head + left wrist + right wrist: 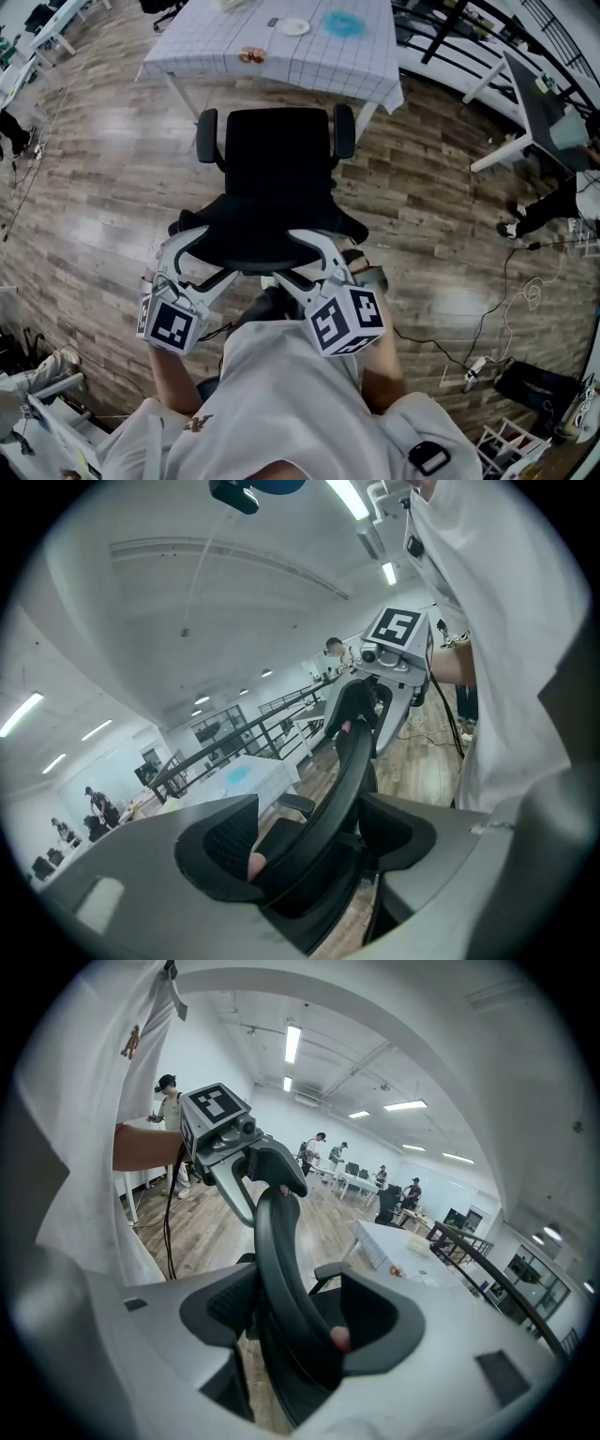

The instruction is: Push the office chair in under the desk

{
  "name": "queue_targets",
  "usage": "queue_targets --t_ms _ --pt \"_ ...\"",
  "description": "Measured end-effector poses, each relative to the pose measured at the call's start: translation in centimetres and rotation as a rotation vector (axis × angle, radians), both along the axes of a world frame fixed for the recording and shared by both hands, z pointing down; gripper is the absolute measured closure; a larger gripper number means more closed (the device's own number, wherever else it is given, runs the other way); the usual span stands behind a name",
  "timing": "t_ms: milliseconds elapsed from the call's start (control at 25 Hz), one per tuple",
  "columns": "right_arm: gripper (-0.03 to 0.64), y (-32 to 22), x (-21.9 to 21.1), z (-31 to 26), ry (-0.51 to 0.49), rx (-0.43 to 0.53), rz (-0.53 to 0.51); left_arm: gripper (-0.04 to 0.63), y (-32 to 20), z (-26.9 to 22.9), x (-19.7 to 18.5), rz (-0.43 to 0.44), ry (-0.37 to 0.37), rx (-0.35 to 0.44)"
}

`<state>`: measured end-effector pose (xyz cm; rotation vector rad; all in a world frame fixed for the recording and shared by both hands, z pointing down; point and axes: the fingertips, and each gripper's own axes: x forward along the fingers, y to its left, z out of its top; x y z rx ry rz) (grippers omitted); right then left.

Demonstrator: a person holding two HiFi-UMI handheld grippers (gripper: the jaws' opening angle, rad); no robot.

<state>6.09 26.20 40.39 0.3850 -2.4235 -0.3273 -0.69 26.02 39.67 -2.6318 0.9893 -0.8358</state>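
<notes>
A black office chair stands on the wood floor facing a tabletop draped in grid-patterned cloth, its armrests just short of the near edge and its seat not yet underneath. Behind it, the left claw and the right claw are each clamped on the top rim of the backrest, one jaw in front and one behind. Each claw carries a marker cube printed with black-and-white squares. On the cloth lie a white plate, a blue round dish and a small brown item; their contents are too small to tell.
</notes>
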Motion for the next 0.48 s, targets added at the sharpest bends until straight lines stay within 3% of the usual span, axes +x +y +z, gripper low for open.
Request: queue_targets --t_ms 480 --pt "0.339 -1.7 -1.2 0.7 0.024 -0.007 0.024 0.261 -1.8 0.6 -1.3 0.016 -0.016 0.006"
